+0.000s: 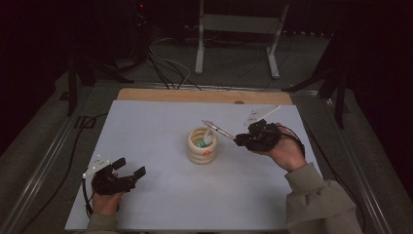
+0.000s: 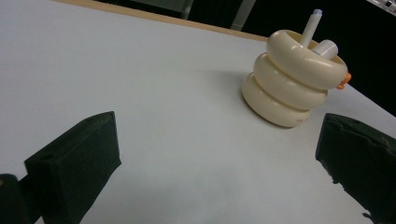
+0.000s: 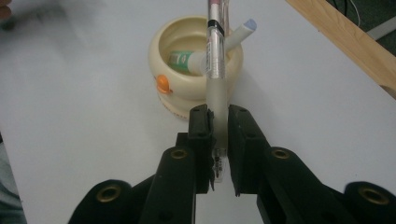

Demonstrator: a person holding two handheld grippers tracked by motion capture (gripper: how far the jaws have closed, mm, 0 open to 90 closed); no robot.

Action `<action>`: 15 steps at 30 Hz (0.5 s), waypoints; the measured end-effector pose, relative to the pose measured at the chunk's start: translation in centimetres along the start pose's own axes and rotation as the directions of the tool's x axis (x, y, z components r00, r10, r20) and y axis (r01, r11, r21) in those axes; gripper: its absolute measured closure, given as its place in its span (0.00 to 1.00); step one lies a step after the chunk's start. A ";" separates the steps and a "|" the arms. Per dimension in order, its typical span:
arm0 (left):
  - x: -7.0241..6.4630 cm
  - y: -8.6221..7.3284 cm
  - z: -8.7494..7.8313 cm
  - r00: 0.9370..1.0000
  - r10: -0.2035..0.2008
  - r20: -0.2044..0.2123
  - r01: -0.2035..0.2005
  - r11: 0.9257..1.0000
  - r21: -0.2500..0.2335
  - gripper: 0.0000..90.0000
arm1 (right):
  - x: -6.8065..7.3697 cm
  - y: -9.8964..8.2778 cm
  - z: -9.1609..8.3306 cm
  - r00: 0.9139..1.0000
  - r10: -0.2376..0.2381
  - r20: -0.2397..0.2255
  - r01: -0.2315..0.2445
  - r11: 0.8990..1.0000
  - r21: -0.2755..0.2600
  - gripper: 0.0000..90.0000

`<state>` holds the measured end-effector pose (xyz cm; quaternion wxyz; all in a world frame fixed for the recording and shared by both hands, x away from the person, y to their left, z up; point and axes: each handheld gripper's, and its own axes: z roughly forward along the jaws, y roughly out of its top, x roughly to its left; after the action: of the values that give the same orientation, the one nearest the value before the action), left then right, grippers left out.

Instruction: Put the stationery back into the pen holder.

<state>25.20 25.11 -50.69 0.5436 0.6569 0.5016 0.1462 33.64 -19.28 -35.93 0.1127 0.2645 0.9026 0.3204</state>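
Pen poised over the cream holder at mid-desk

My right gripper [image 3: 218, 122] clamped its jaws on the pen [image 3: 217, 70] by its frosted grip; light, stiff, slippery, I judged. The left gripper [image 1: 127, 171] sat open near the desk's front-left corner, the holder [image 1: 202, 146] apart.

The left hand [image 1: 106, 199] is lying low at the near left, wrist straight, holding the left gripper [image 1: 130, 168] level and pointed forward and to the right. Its jaws are standing wide apart with nothing between them. The right forearm, in a pale sleeve, is angling in from the near right corner. The right hand [image 1: 285, 148] is raised, holding the right gripper [image 1: 237, 140] pointed left, jaws clamped tight on a pen [image 3: 217, 70].
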 end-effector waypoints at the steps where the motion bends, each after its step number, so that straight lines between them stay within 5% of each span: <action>1: 0.0 0.0 0.0 1.000 0.000 0.000 0.000 1.000 0.000 0.00 | 0.0 0.1 0.0 1.000 -0.001 0.000 0.001 1.000 0.000 0.90; 15: 0.0 0.0 0.0 1.000 -0.001 0.002 0.001 1.000 0.002 0.00 | -0.2 1.3 0.1 1.000 -0.005 -0.001 0.005 1.000 -0.005 0.90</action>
<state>25.23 25.11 -50.72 0.5433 0.6574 0.5017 0.1448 34.39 -18.44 -35.15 0.1138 0.2617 0.9024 0.3227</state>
